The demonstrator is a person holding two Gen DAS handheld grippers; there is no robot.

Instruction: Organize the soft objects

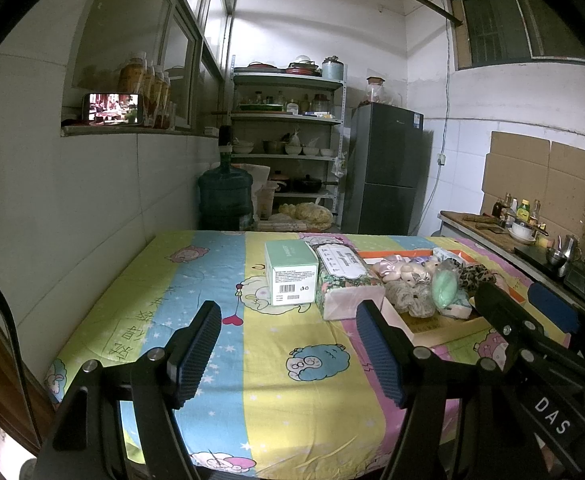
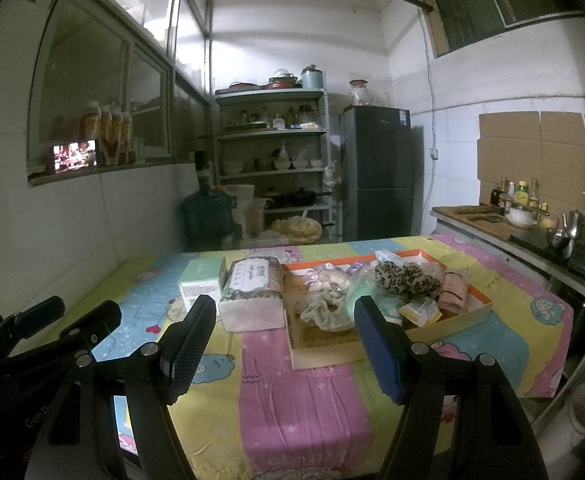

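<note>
Right wrist: scrunchie (image 2: 324,312) beyond claw (image 2: 282,320).

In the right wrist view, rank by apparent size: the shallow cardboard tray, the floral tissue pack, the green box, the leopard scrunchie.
1. cardboard tray
2. floral tissue pack
3. and 4. green box and leopard scrunchie look alike; the box sits partly behind the right gripper, so unranked.
</note>
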